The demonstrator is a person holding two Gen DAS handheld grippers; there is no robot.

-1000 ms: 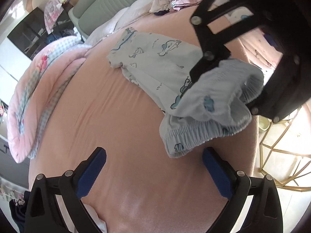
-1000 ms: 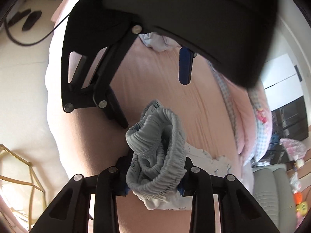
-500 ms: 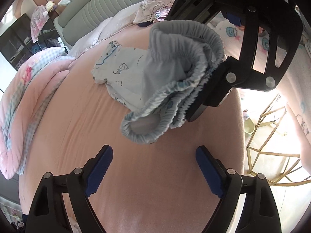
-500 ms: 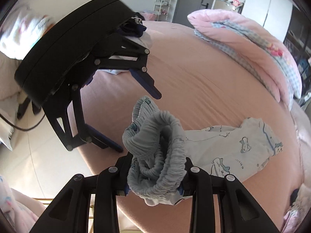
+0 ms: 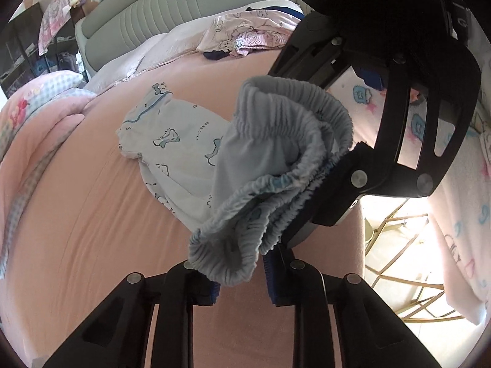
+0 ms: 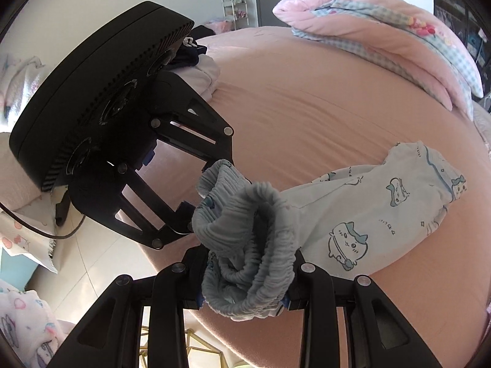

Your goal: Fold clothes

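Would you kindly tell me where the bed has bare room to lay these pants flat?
The widest bare stretch of peach bedsheet lies between the pale blue cartoon-print pants and the folded pink quilt. Another patch lies near the left gripper. The head end is crowded with a pink printed garment pile.

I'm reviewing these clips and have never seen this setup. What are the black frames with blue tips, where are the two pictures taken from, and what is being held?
No robot here: a person holds a two-finger tool in each hand, each with a fisheye camera looking along its fingers. One picture is from the left tool, the other from the right tool; each also sees the other tool. Both are shut on the bunched elastic waistband of pale blue printed pants. The legs trail onto a pink bed. A pink quilt and more clothes lie further off.
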